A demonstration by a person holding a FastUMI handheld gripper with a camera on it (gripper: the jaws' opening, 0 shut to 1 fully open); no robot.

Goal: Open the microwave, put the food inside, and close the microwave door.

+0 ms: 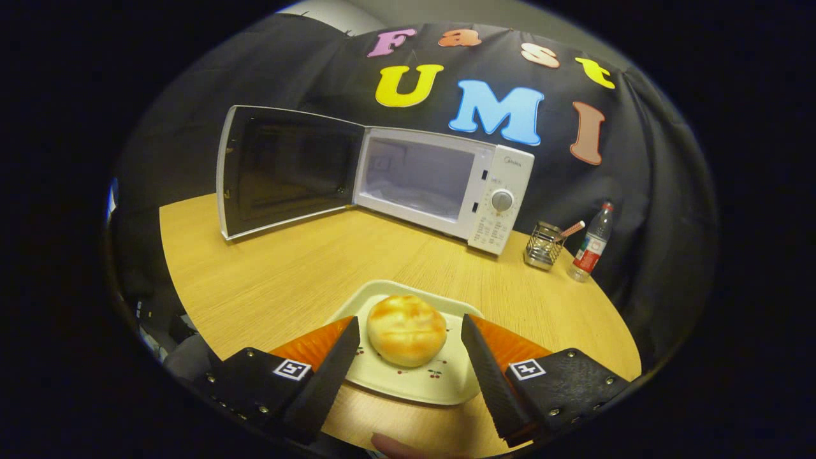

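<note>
On the table (pixel 268 268), just ahead of the gripper (pixel 411 344), a bun (pixel 407 328) is sitting on a small plate (pixel 440 379) with a cherry print. The gripper's fingers are standing apart, one to each side of the bun and over the plate, touching neither as far as I can make out. Well beyond, the microwave (pixel 440 185) is standing with its door (pixel 284 169) swung fully open, cavity facing the gripper.

The bun is looking soft and light, likely to dent under a hard squeeze; its glazed top may be a little slick. The plate is looking stiff and shallow-rimmed, so taking hold at a side rim seems safer than pinching the bread.

The near edge of the plate is lying hidden behind the fingers. The cavity floor is hazy; whether a turntable is sitting inside, I cannot tell. A wire holder (pixel 545 245) and a bottle (pixel 591 245) are standing beside the microwave.
</note>
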